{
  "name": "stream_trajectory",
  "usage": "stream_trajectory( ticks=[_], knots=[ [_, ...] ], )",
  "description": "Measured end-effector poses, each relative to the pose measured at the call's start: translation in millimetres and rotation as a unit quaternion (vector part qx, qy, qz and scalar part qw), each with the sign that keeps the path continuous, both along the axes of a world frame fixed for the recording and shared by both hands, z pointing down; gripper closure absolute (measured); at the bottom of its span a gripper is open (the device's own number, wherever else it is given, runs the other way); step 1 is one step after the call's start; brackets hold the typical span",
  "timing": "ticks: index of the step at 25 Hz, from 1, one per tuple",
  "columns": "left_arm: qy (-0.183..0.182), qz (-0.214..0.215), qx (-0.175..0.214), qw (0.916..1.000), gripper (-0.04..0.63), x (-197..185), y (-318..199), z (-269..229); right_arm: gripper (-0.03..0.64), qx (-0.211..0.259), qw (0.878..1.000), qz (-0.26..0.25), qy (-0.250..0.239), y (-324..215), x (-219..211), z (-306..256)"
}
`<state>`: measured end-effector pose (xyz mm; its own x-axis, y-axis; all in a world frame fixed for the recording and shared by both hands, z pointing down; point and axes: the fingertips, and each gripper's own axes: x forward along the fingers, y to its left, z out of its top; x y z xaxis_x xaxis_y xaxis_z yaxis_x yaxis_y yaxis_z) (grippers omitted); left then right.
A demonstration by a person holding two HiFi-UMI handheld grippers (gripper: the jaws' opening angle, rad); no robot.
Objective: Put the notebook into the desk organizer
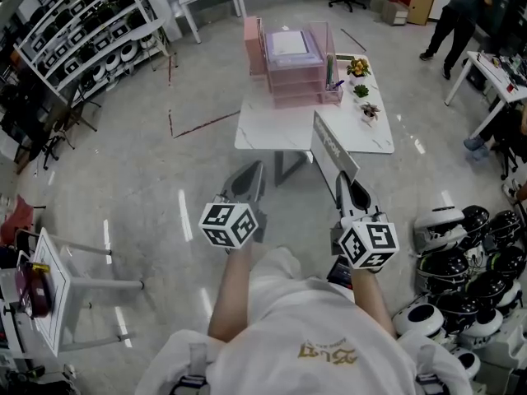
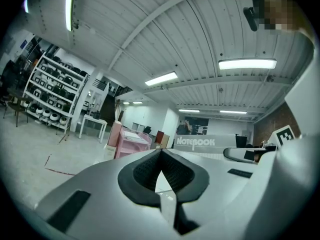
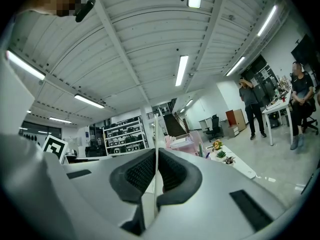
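Observation:
A thin grey notebook (image 1: pixel 333 148) printed "NOTEBOOK" stands upright on edge in the air, and my right gripper (image 1: pixel 347 191) is shut on its lower edge. In the right gripper view the notebook (image 3: pixel 155 134) shows edge-on as a thin sheet between the pads of the right gripper (image 3: pixel 156 159). My left gripper (image 1: pixel 250 176) hovers beside it, shut and empty; in its own view its jaws (image 2: pixel 161 153) meet at the tips, with the notebook (image 2: pixel 204 142) off to the right. The pink desk organizer (image 1: pixel 293 64) stands on a white table (image 1: pixel 268 130) ahead, also seen as the organizer (image 2: pixel 131 141) and the organizer (image 3: pixel 186 145).
Small potted plants (image 1: pixel 363 90) line the table's right side. A rack of helmets (image 1: pixel 78 27) fills the far left, and more helmets (image 1: pixel 469 262) lie on the floor at right. A white side table (image 1: pixel 58 290) is at my left. A person (image 1: pixel 457 11) stands at far right.

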<state>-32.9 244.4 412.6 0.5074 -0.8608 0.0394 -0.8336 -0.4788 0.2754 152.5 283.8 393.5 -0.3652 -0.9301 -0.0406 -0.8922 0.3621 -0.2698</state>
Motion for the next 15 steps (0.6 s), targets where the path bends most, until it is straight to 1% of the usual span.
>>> stream_trajectory(
  ticks=[4, 8, 11, 15],
  knots=[
    [0.004, 0.0, -0.002, 1.0, 0.577, -2.0, -14.8, 0.3, 0.595, 0.006, 1.0, -0.002, 0.0, -16.4, -3.2, -5.0],
    [0.011, 0.005, -0.009, 0.9999, 0.577, -4.9, -45.4, 7.3, 0.597, 0.001, 1.0, 0.001, 0.004, -44.4, -7.1, 0.4],
    [0.028, 0.014, -0.02, 0.9993, 0.577, -6.8, -81.8, 9.3, 0.597, 0.001, 1.0, 0.008, 0.006, -76.8, -9.1, -2.2],
    [0.031, 0.028, -0.023, 0.9989, 0.577, -10.5, -150.7, 11.0, 0.596, 0.002, 1.0, 0.022, 0.014, -140.4, -14.8, -2.0]
  ],
)
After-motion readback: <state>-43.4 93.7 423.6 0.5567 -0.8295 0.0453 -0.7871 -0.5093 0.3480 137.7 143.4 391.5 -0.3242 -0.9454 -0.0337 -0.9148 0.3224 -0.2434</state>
